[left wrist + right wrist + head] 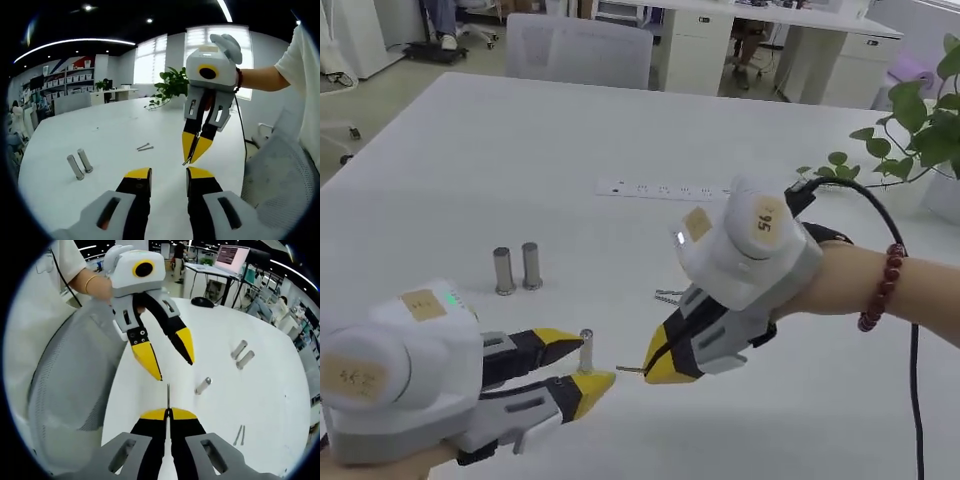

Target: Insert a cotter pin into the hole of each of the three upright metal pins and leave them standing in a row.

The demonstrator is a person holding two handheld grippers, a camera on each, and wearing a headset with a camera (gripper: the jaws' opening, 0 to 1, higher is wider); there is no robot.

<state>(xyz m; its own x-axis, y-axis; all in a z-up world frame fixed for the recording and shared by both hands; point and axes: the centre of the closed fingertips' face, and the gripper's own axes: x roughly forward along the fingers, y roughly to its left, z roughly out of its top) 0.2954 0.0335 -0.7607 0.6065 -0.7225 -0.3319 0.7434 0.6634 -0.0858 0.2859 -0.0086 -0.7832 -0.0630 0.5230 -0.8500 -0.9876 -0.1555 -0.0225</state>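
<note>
The white tabletop point(470, 150) carries everything. The left gripper point(598, 361) is low at the near edge, its fingers apart and gripping nothing. The right gripper point(650, 368) faces it. A sticker point(767, 222) on its casing reads "56". Its fingers are together, clamped on a cotter pin point(631, 370) that juts from the tips toward the left gripper. A power strip point(660, 188) lies farther back. One pin point(586, 350) stands upright just by the left fingertips. Two more pins point(504, 270) stand side by side, well apart from it. Two spare cotter pins point(668, 295) lie together beyond the right gripper. The left gripper's own label is too blurred to read.
</note>
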